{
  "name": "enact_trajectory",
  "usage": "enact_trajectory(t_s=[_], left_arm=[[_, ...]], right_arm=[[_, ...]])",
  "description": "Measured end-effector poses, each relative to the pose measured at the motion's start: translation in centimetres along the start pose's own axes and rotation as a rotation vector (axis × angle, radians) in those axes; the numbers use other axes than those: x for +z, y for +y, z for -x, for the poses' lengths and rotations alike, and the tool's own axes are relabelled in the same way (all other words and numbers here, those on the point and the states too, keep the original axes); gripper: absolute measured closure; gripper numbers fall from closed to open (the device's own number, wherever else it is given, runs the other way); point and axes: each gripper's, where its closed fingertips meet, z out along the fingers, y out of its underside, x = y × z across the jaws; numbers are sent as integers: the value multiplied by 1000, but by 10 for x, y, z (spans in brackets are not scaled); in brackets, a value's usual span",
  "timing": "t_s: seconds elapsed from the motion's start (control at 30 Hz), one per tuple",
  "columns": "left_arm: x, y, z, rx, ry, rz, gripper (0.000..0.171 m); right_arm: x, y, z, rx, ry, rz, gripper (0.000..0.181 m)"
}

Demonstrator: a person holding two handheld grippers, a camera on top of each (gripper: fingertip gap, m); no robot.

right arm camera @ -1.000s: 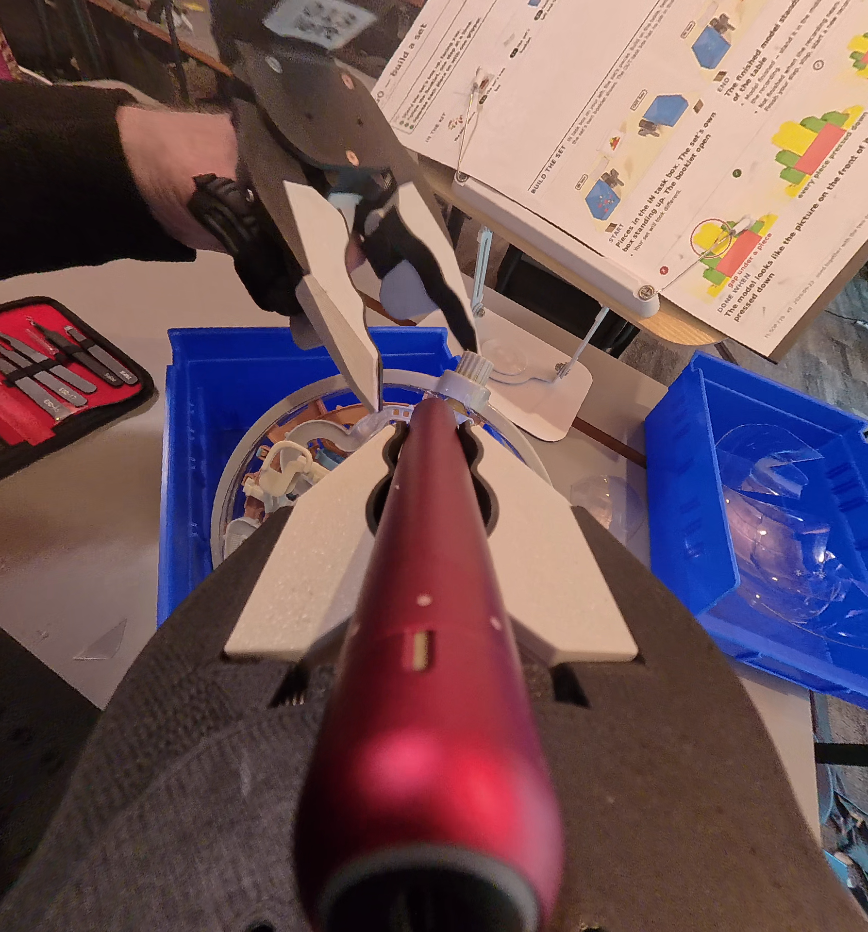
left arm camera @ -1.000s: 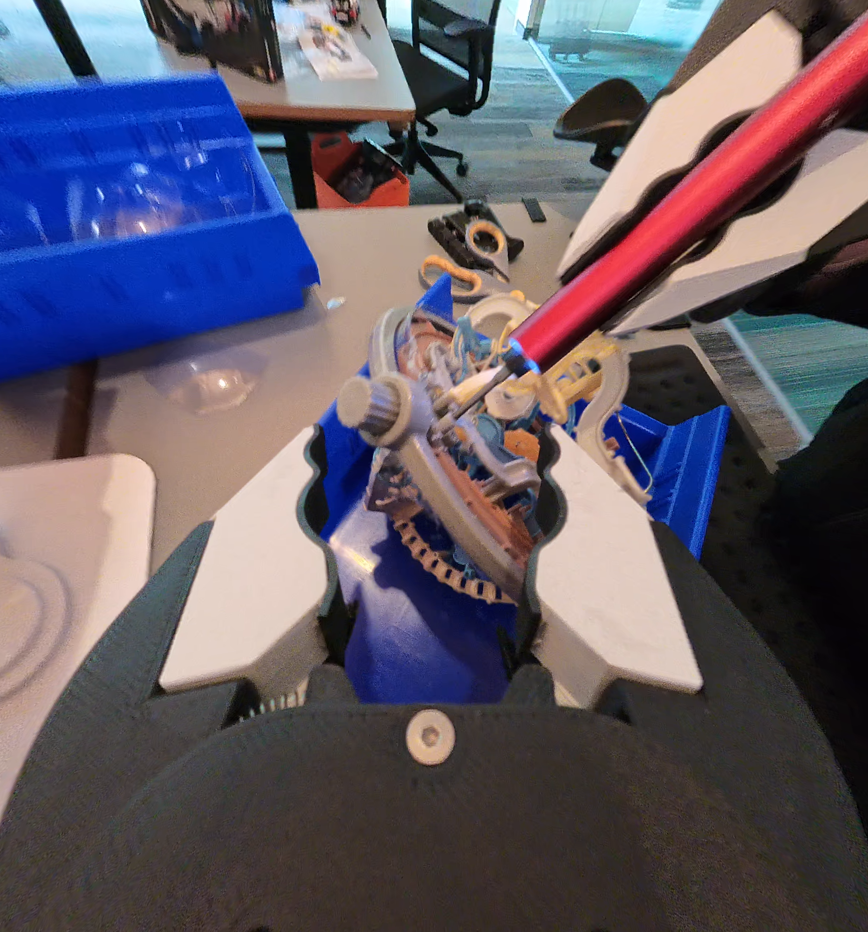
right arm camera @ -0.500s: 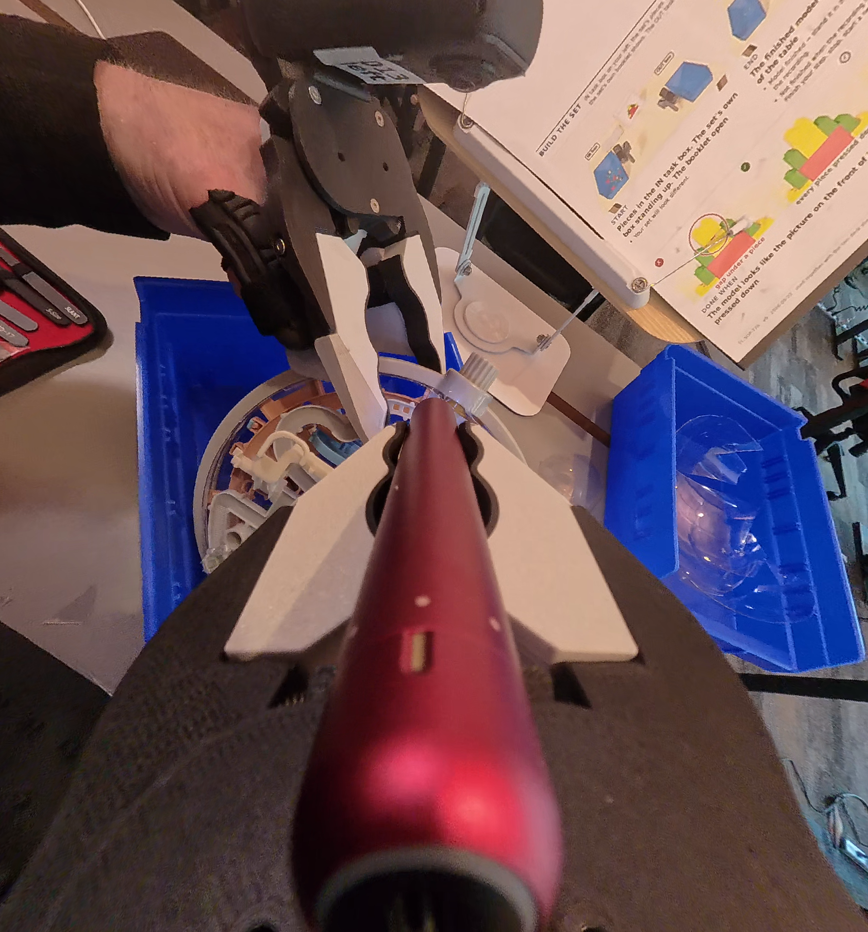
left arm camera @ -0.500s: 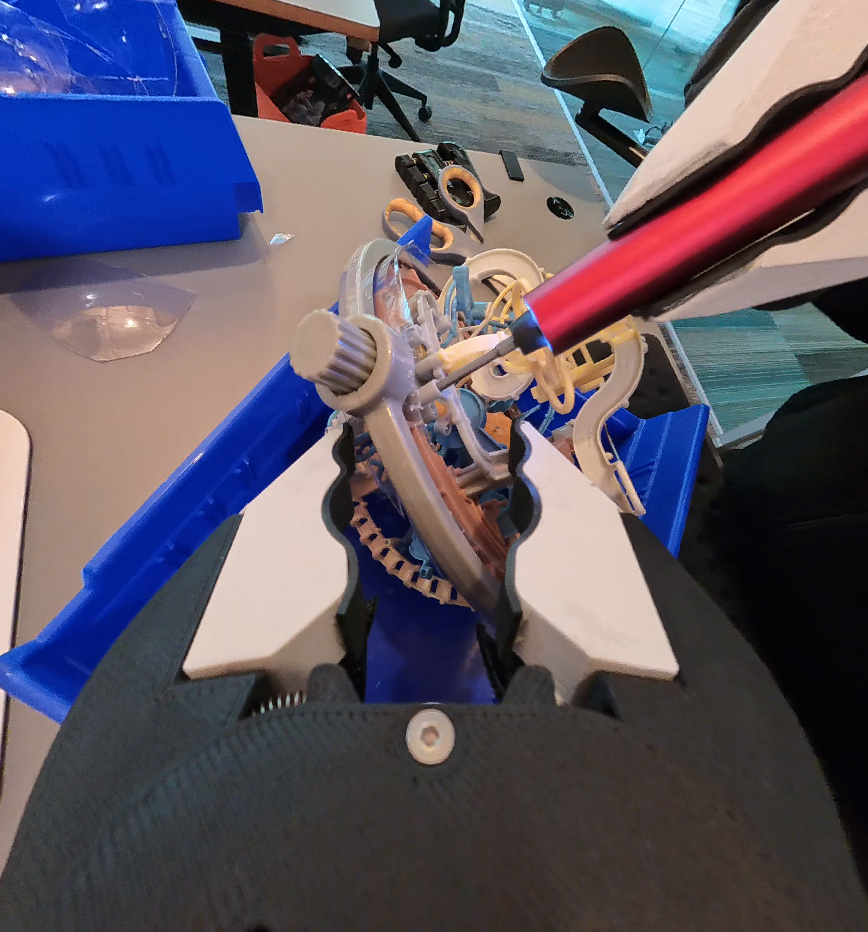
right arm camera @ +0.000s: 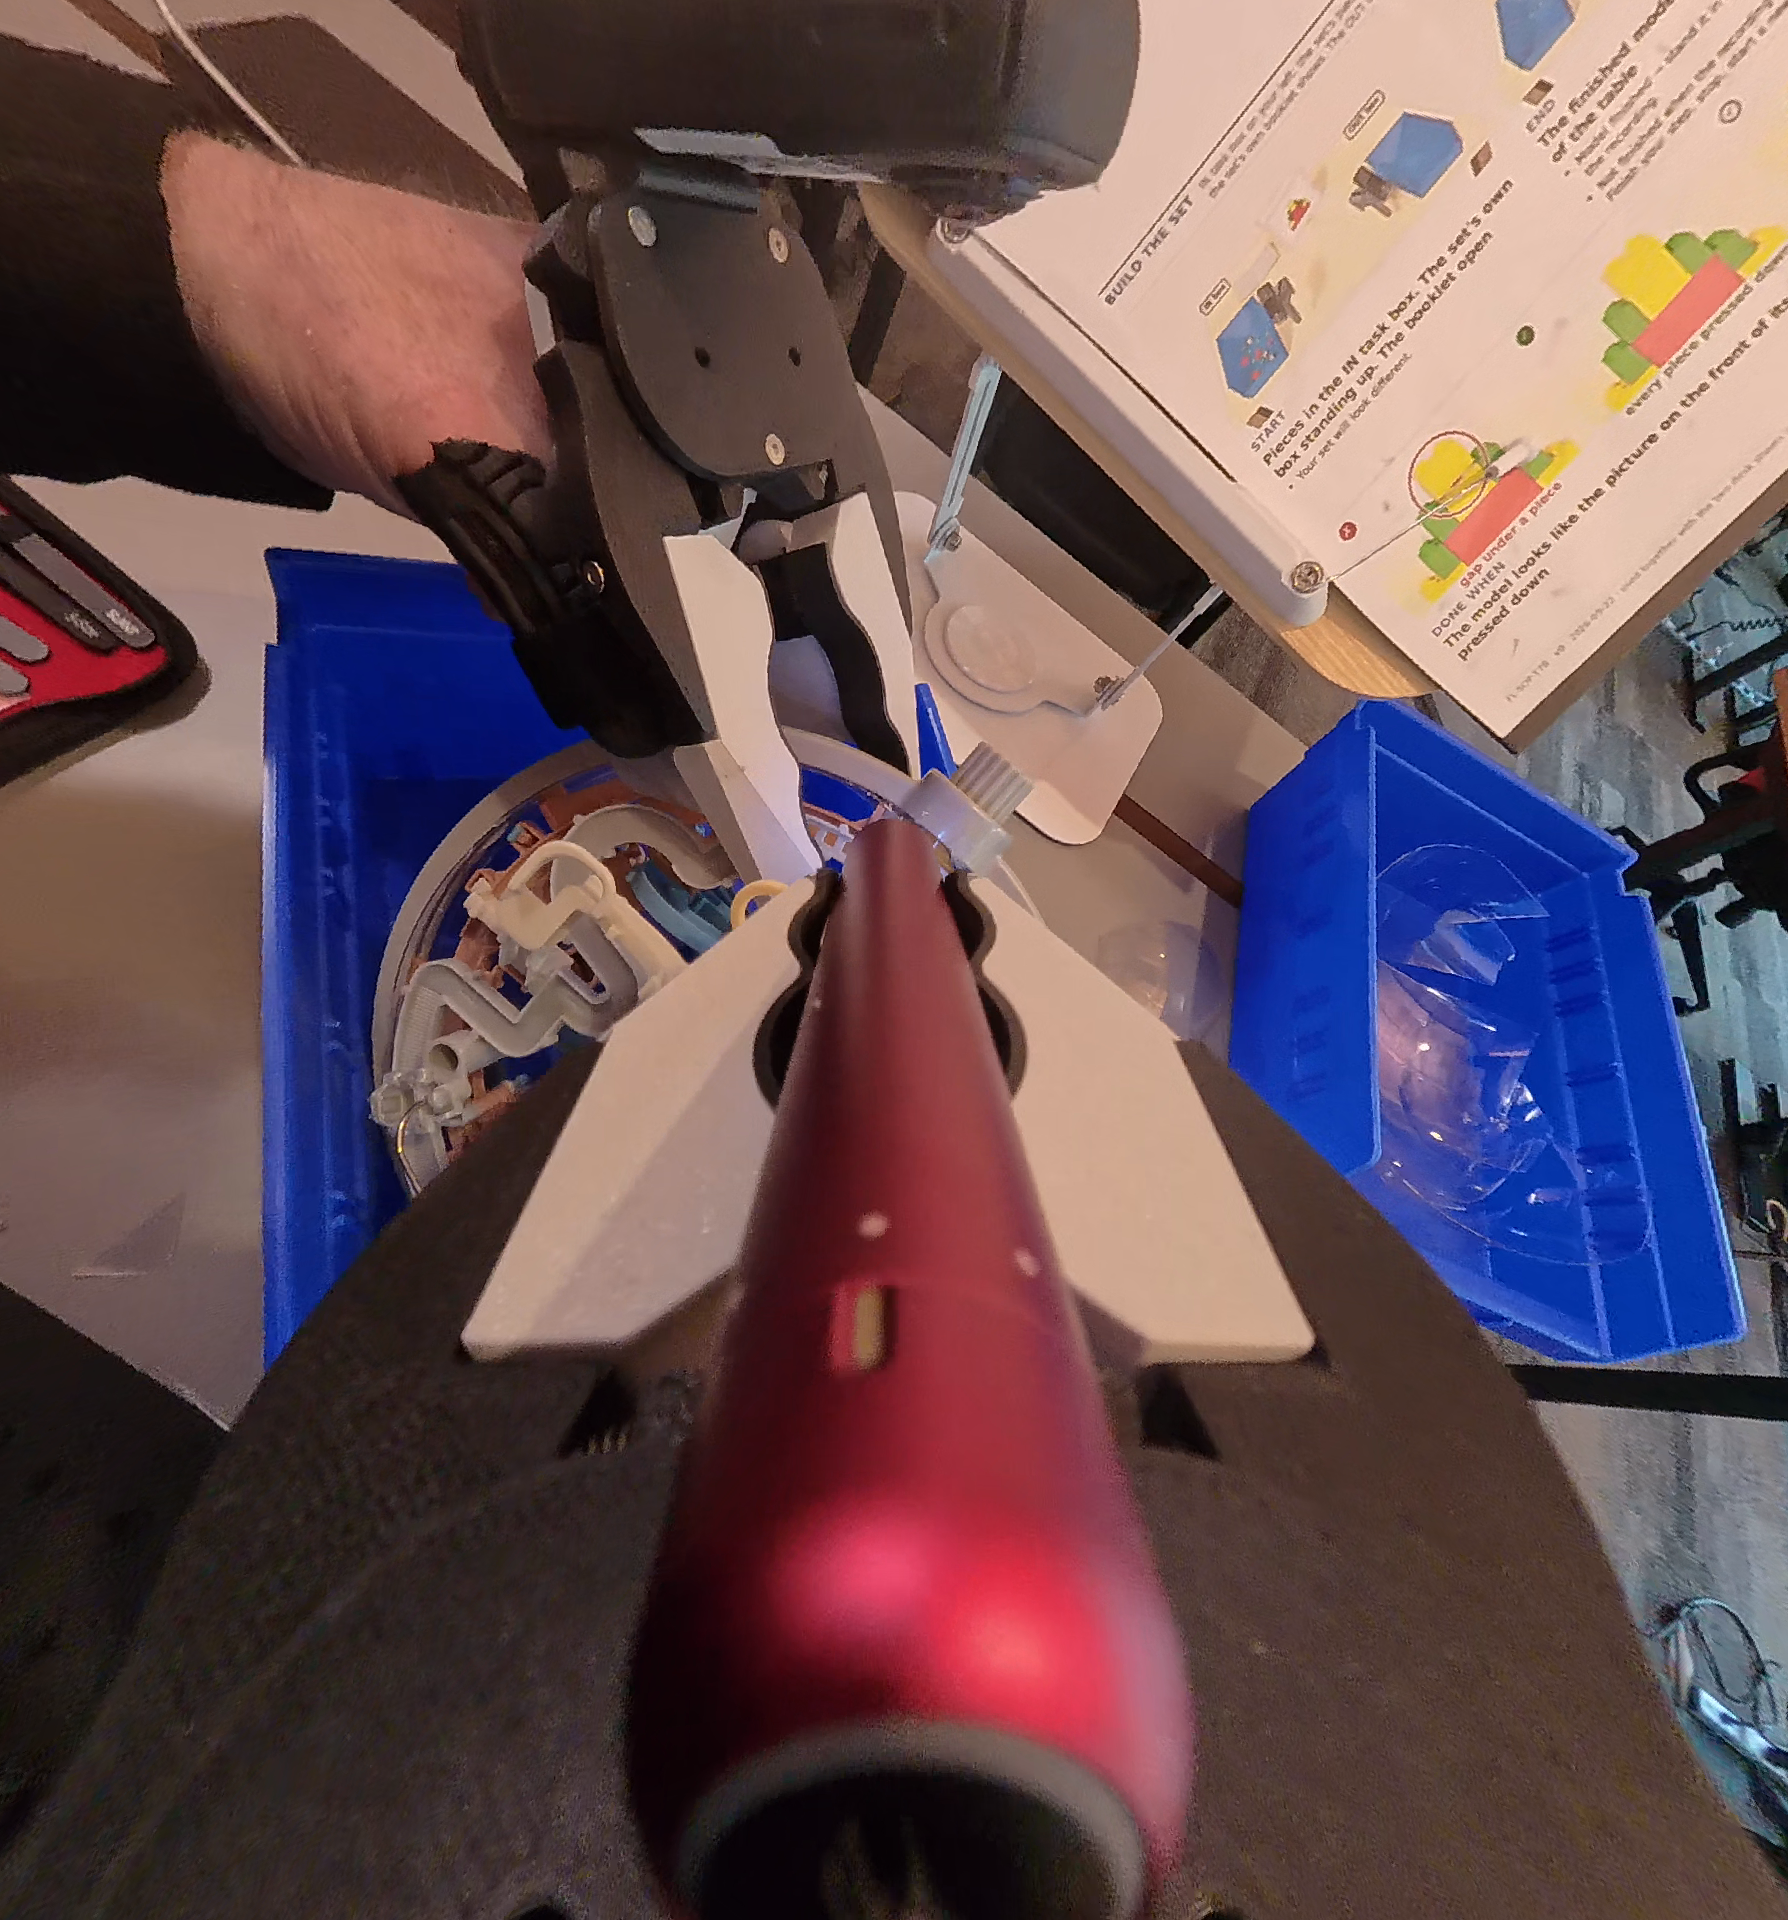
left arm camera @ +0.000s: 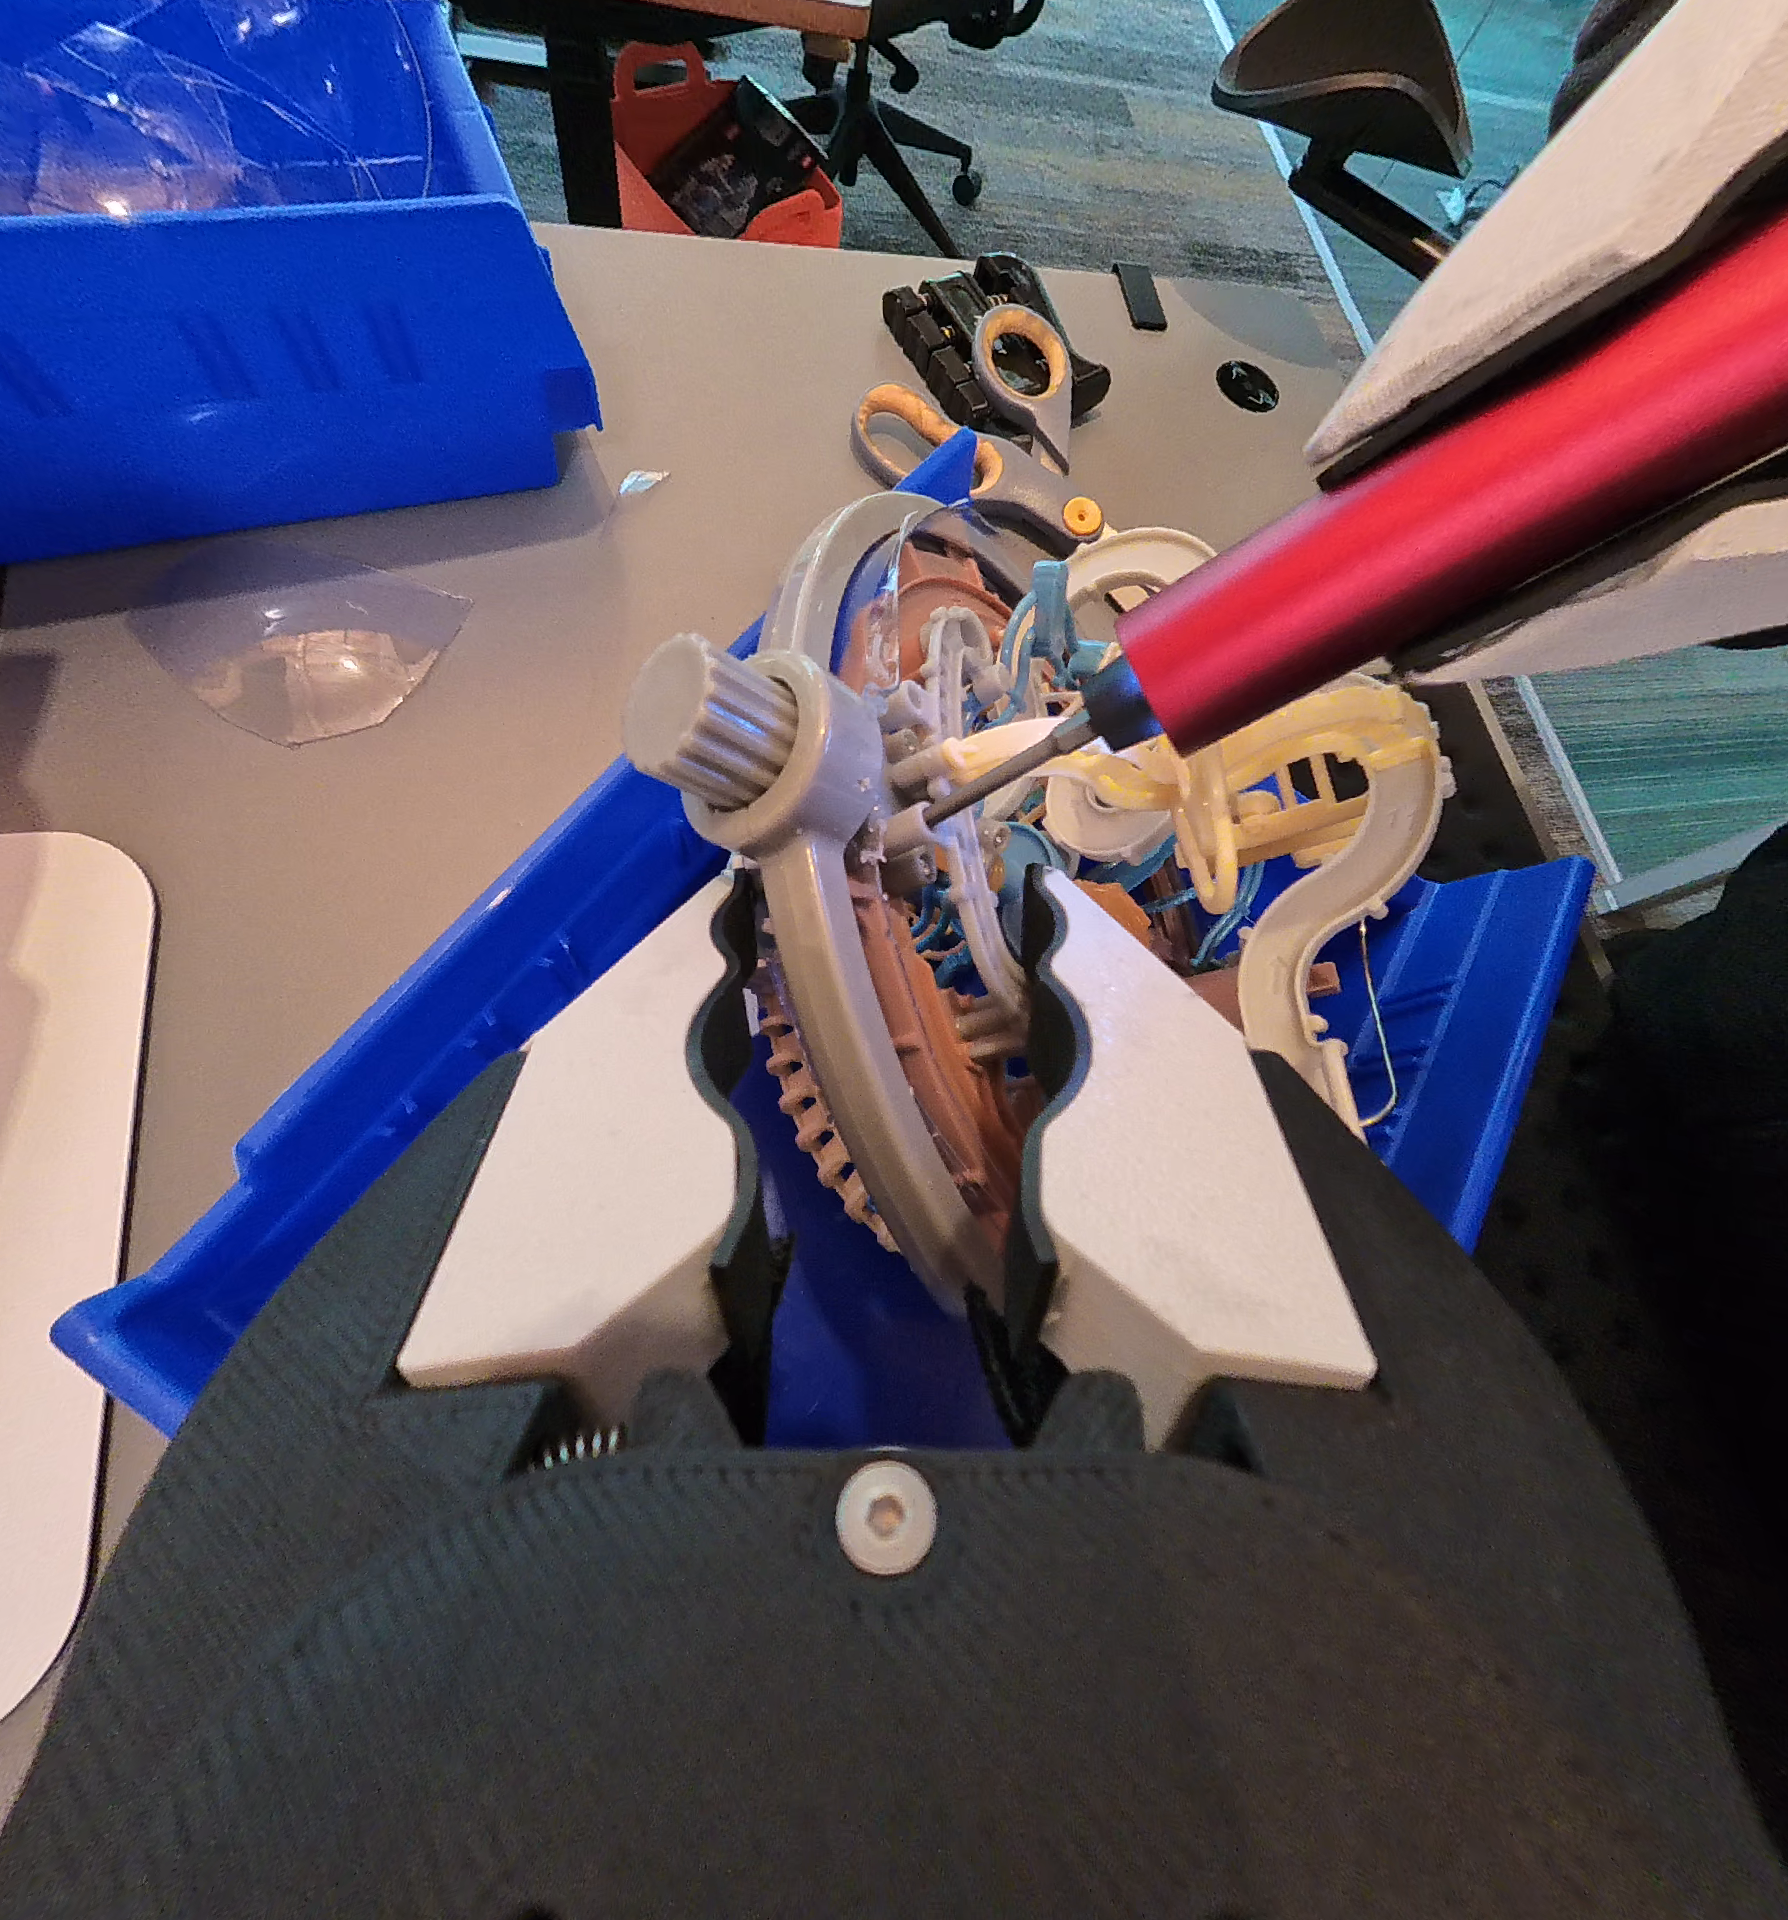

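Observation:
My left gripper (left arm camera: 885,894) is shut on the rim of a round plastic model (left arm camera: 869,1081) with a grey ring, brown gears and blue and cream parts. The model stands tilted in a blue bin (left arm camera: 454,1039). My right gripper (right arm camera: 885,894) is shut on a red electric screwdriver (right arm camera: 900,1351). Its bit (left arm camera: 983,795) touches the model just beside the grey ribbed knob (left arm camera: 708,732). In the right wrist view the left gripper (right arm camera: 838,790), held by a hand, straddles the model (right arm camera: 516,987) in the bin (right arm camera: 318,883). The right gripper (left arm camera: 1378,561) enters the left wrist view from the upper right.
A second blue bin (right arm camera: 1492,1039) with clear plastic domes stands to the side. A clear plastic piece (left arm camera: 298,644), scissors (left arm camera: 973,457) and a black tool (left arm camera: 973,322) lie on the table. A red tool case (right arm camera: 28,644) lies nearby, and an instruction sheet (right arm camera: 1389,260) stands on a white-based holder (right arm camera: 1025,675). Across from one pair of fingers to the other is roughly 9 cm. To reach the clear plastic piece (left arm camera: 298,644) in a straight line is about 25 cm for my left fingers, about 30 cm for my right.
My left gripper's jaws have narrowed onto the model's rim and the model has tilted more upright. The screwdriver bit has stayed at the hub by the knob while both views have shifted.

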Motion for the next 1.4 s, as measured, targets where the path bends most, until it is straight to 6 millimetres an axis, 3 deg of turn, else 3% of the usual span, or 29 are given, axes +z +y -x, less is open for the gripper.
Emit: enact_trajectory(t_s=[0.3,0.5,0.6,0.7,0.9,1.2,1.23,1.4], left_arm=[[-5,-9,3,-17,-16,-90,117],[-19,-22,-2,255,-159,-105,107],[-26,-30,-12,380,-160,-124,125],[-35,-43,-22,435,-138,-159,131],[-14,-44,-37,505,-94,-110,129],[-13,-45,-33,493,-84,-139,139],[-14,-43,-33,497,-76,-129,149],[-11,-42,-34,481,-51,-138,149]], right_arm=[[-1,6,-4,105,-53,-66,161],[0,5,-6,149,-69,-80,161],[-1,7,-9,169,-79,-76,160],[0,8,-8,167,-75,-67,161],[4,6,-10,176,-67,-38,161],[4,4,-7,175,-109,-34,160],[3,2,-3,175,-138,-44,160],[3,5,-3,178,-160,-46,161]])
